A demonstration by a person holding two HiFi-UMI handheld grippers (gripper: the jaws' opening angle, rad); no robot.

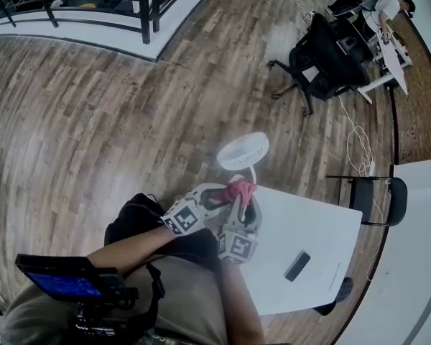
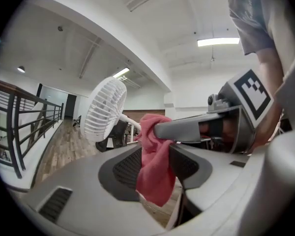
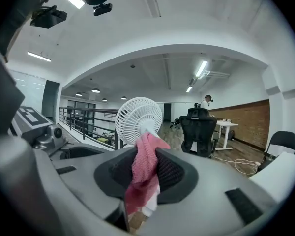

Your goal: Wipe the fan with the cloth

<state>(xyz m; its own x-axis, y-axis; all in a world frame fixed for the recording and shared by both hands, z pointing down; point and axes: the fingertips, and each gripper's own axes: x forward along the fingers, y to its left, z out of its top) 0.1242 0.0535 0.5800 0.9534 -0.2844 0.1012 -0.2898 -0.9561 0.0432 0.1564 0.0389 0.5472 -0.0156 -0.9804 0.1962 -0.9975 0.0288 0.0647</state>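
White table [image 1: 309, 228] under me, fan [image 1: 243, 151] at twelve o'clock looks not yet wiped, since my right gripper [image 3: 146, 167] pinches the pink cloth [image 1: 239, 190] short of it, left gripper [image 2: 155, 168] slack around it.

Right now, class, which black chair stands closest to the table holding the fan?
The thin-framed chair, right beside that white table. The padded swivel chair stands far off across the floor.

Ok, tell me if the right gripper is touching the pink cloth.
Touching. The right gripper view shows the pink cloth pinched between the two pads of the right gripper, with both pads pressed against it.
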